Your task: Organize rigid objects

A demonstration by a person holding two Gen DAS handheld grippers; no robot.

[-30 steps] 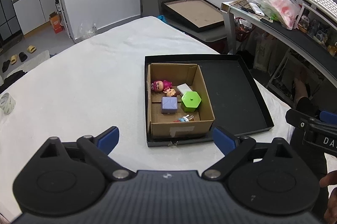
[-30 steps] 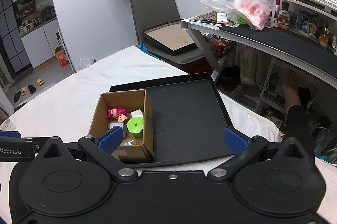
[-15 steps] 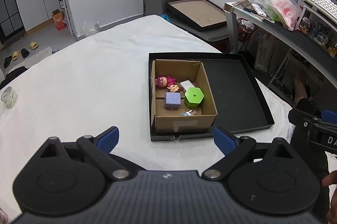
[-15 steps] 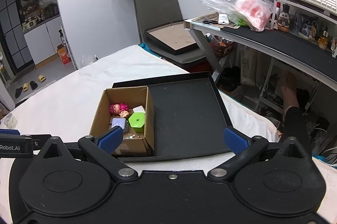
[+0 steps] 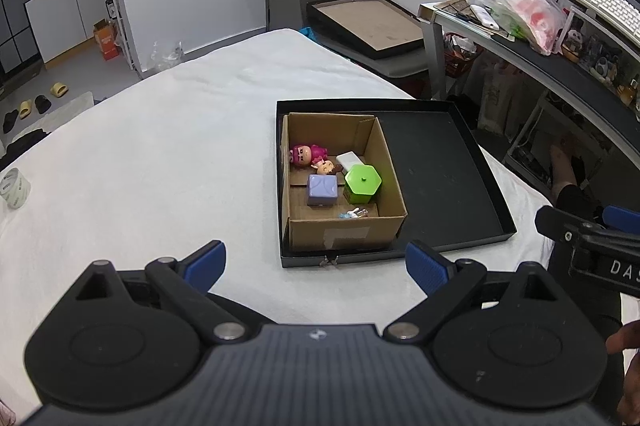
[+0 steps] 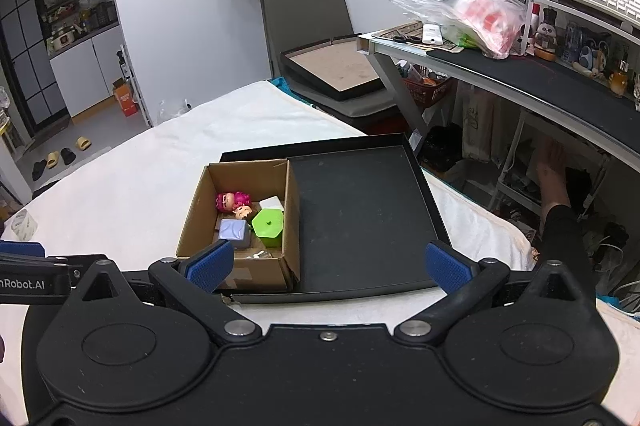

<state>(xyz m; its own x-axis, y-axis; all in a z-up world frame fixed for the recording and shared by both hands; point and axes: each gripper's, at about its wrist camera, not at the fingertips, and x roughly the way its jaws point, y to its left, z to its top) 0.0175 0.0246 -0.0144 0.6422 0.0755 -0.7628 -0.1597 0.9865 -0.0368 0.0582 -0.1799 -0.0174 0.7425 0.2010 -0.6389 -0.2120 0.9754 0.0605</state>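
A cardboard box (image 5: 348, 232) stands in the left half of a shallow black tray (image 5: 440, 166) on the white-covered table. In the box lie a pink-haired doll (image 5: 306, 154), a small doll head (image 5: 328, 168), a white block (image 5: 351, 159), a purple cube (image 5: 322, 189), a green hexagonal container (image 5: 362, 183) and a tiny figure (image 5: 354, 214). The box (image 6: 192, 218), the tray (image 6: 360, 218) and the green container (image 6: 269, 227) also show in the right wrist view. My left gripper (image 5: 315, 264) is open and empty, before the tray. My right gripper (image 6: 328, 264) is open and empty, to its right.
A roll of clear tape (image 5: 14, 188) lies at the table's left edge. A chair bearing a framed board (image 5: 368, 26) stands beyond the table. A cluttered desk (image 6: 520, 74) with a keyboard runs along the right. A person's leg (image 6: 560, 222) is at the right.
Both grippers have drawn back and up a little, so the box and tray look smaller and farther. Nothing was taken hold of.
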